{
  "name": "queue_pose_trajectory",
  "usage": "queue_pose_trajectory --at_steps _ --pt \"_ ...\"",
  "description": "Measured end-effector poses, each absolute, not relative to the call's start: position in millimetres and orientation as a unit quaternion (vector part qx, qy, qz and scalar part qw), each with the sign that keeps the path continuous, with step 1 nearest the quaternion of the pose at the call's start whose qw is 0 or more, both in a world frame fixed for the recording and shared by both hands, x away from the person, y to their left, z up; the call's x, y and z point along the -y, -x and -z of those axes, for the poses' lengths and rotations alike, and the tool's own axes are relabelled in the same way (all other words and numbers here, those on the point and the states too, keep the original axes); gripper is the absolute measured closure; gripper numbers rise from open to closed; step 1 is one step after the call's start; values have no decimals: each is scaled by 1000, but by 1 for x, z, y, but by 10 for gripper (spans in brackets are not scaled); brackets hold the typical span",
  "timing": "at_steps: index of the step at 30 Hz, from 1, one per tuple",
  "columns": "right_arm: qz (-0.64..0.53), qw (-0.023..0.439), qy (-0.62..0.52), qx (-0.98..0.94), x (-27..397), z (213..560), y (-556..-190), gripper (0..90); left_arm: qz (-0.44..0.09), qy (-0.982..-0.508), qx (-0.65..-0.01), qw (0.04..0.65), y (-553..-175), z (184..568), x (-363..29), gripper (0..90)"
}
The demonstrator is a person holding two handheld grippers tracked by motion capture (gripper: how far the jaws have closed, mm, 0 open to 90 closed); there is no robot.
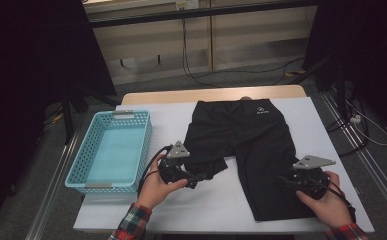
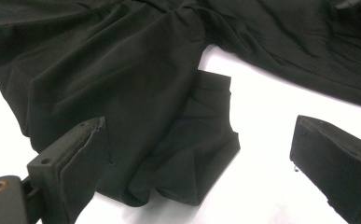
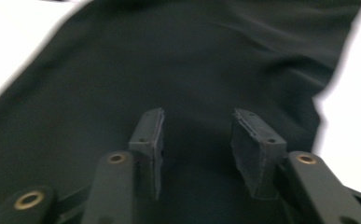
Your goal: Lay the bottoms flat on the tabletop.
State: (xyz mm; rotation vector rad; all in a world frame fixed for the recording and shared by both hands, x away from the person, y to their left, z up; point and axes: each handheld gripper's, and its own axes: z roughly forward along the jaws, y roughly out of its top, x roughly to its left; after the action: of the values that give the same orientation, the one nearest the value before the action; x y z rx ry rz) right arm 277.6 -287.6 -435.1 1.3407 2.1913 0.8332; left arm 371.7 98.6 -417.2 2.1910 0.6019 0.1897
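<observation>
Black shorts (image 1: 251, 135) lie flat on the white-covered table (image 1: 206, 205), waistband at the far side. Their left leg is bunched up short; the right leg runs long toward the near edge. My left gripper (image 1: 198, 177) sits at the bunched leg's hem. In the left gripper view it (image 2: 201, 172) stands wide open, with the folded hem (image 2: 187, 158) lying loose between the jaws. My right gripper (image 1: 287, 181) hovers over the long leg near its outer edge. In the right gripper view it (image 3: 197, 144) is partly open above the dark cloth (image 3: 192, 60), with nothing pinched.
A light blue plastic basket (image 1: 146, 145) stands at the table's left side, close to my left hand. Bare white surface (image 2: 271, 126) lies between the two legs and along the near edge. Cables and dark stands crowd the floor beyond the table.
</observation>
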Motion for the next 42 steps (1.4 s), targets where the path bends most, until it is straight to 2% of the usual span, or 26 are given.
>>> queue_pose_trajectory --at_steps 15,20,24,27,29,30,42 --pt "-280 248 -542 -753 326 442 -287 547 -73 -873 -240 418 -373 419 -96 52" --pt "-272 235 -565 -743 332 446 -287 610 -74 -874 -240 416 -372 419 -95 53" --pt "-283 220 -568 -741 331 447 -287 747 -74 -874 -238 416 -373 420 -95 53" --pt "-289 213 -574 -736 331 447 -286 796 -74 -875 -237 415 -372 420 -94 53" --pt "-292 206 -579 -733 333 447 -285 887 -74 -876 -237 414 -372 419 -94 54" --pt "-295 202 -581 -731 334 447 -284 900 -73 -876 -236 415 -372 419 -94 53" --pt "-300 181 -591 -726 348 444 -268 900 -76 -873 -237 419 -372 416 -95 54"
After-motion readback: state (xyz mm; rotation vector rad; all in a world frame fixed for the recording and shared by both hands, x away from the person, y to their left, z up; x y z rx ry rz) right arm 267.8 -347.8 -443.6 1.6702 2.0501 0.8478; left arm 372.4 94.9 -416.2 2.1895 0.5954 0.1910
